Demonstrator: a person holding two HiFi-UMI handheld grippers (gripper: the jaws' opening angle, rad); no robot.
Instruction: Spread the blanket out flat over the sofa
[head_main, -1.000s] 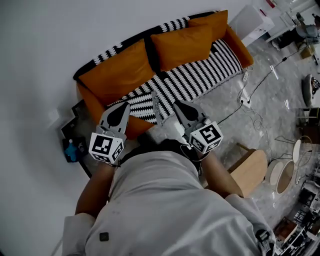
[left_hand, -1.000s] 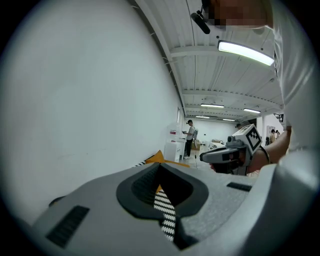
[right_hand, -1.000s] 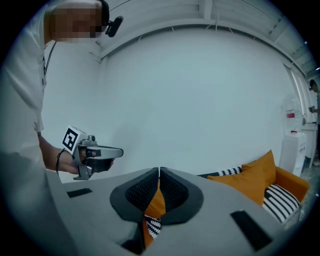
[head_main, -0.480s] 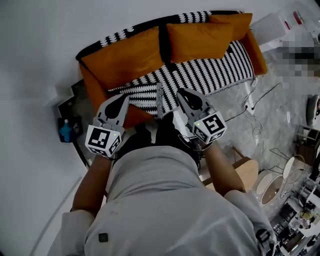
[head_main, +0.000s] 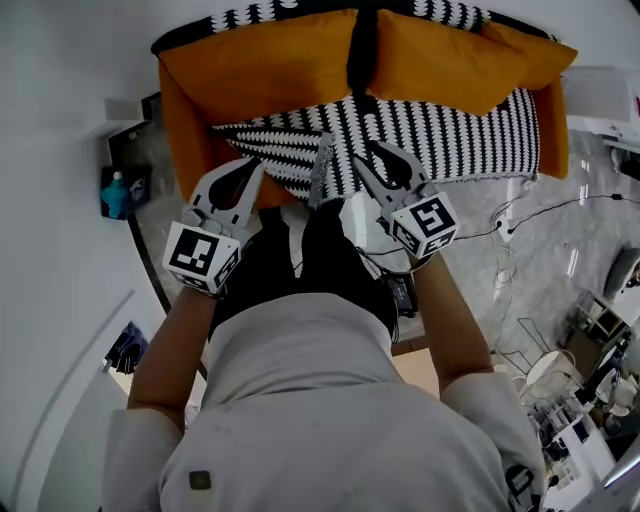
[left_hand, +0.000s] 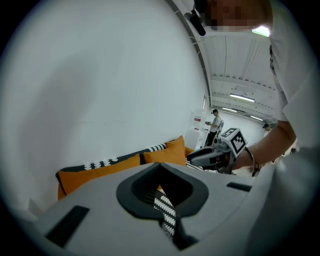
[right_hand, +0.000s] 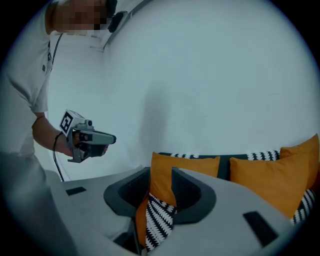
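An orange sofa (head_main: 262, 76) with two orange back cushions fills the top of the head view. A black-and-white patterned blanket (head_main: 440, 128) lies across its seat, and more of it hangs over the backrest. One edge of the blanket (head_main: 322, 170) rises in a narrow fold between the two grippers. My left gripper (head_main: 255, 172) is at the seat's front left, shut on a strip of blanket (left_hand: 165, 214). My right gripper (head_main: 370, 152) is just right of the fold. Its jaws are opening (right_hand: 160, 187); patterned fabric (right_hand: 157, 220) shows low in the gap, and the pads do not press on it.
A blue bottle (head_main: 114, 193) stands on a dark low shelf left of the sofa. Cables (head_main: 508, 232) trail over the grey floor at the right, beside a white cabinet (head_main: 603, 96). A person (left_hand: 215, 123) stands far off. My own legs are right against the sofa front.
The sofa now lies square across the top of the head view and nearer. Both grippers have gone forward to the seat's front edge, with the blanket fold still between them.
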